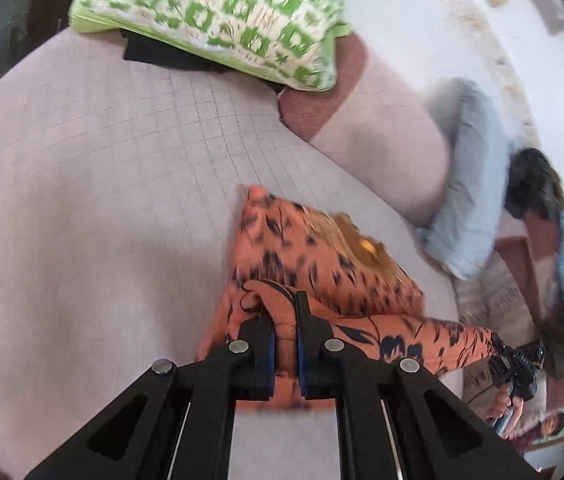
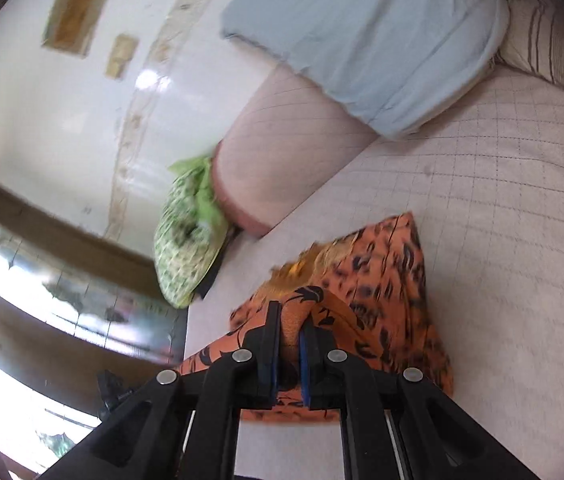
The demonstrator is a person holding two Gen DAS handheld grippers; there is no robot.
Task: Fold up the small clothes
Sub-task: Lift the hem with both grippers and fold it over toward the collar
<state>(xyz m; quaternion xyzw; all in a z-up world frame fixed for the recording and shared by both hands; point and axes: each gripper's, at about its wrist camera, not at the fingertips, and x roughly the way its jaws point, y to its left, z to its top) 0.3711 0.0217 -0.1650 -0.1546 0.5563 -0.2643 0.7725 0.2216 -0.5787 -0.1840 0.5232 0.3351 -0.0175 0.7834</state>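
Note:
An orange garment (image 1: 321, 276) with dark leaf print and a gold trimmed part lies on the pale checked bedsheet (image 1: 102, 168). My left gripper (image 1: 285, 320) is shut on a bunched edge of this garment and holds it above the sheet. The garment stretches right to my other gripper (image 1: 515, 360), seen small at the right. In the right wrist view my right gripper (image 2: 290, 322) is shut on another bunched edge of the orange garment (image 2: 385, 276), which hangs down to the sheet (image 2: 501, 220).
A green and white patterned pillow (image 1: 218, 12) lies at the far end of the bed over a dark cloth. A light blue pillow (image 1: 461, 184) and a pink bolster (image 1: 385, 148) sit along the wall side. The bed edge (image 2: 186, 320) drops beside a window.

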